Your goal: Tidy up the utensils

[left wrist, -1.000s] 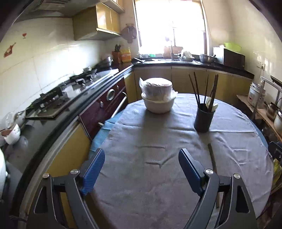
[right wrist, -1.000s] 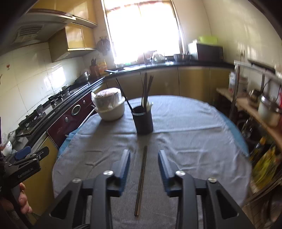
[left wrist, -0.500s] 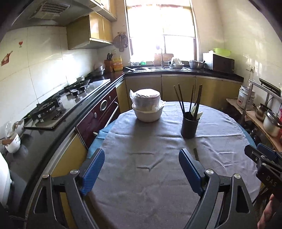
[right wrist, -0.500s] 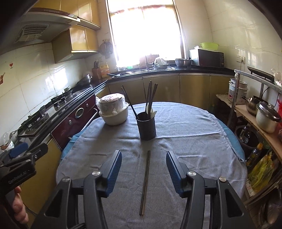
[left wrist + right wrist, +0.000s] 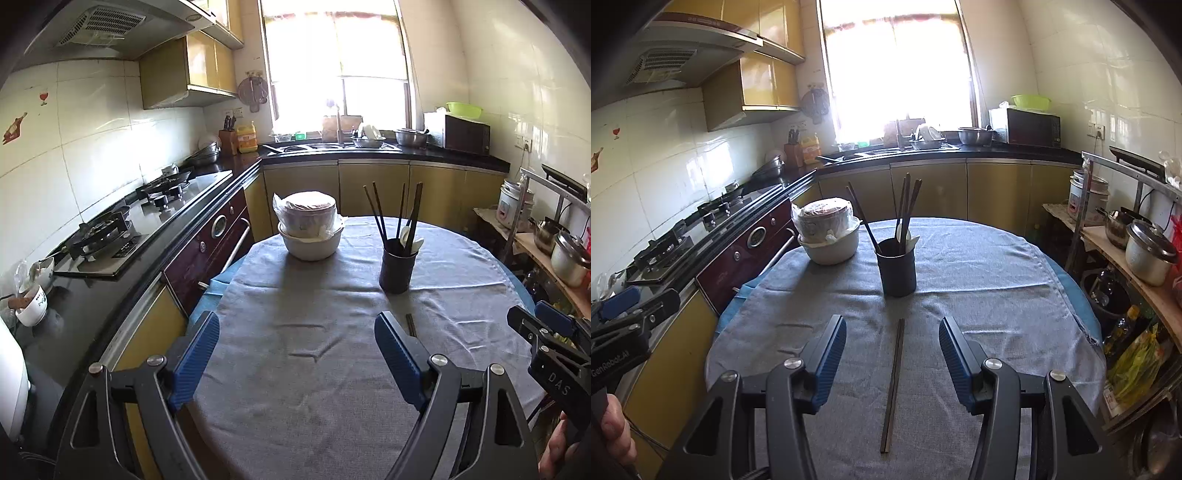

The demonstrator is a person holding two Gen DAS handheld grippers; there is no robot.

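Sunlit kitchen with yellow cabinets surrounds a round worktop (image 5: 997, 295) draped in grey cloth. A dark chopstick pair (image 5: 894, 384) lies flat on the cloth, directly below and between the right gripper (image 5: 892, 360), whose blue fingers (image 5: 831, 360) are spread wide, not touching it. Beyond its far end stands a black utensil holder (image 5: 897, 267) holding upright chopsticks and a pale spoon. Stacked white bowls (image 5: 829, 236) sit to the holder's left. The left gripper (image 5: 296, 363) hovers over bare cloth, fingers spread, empty.
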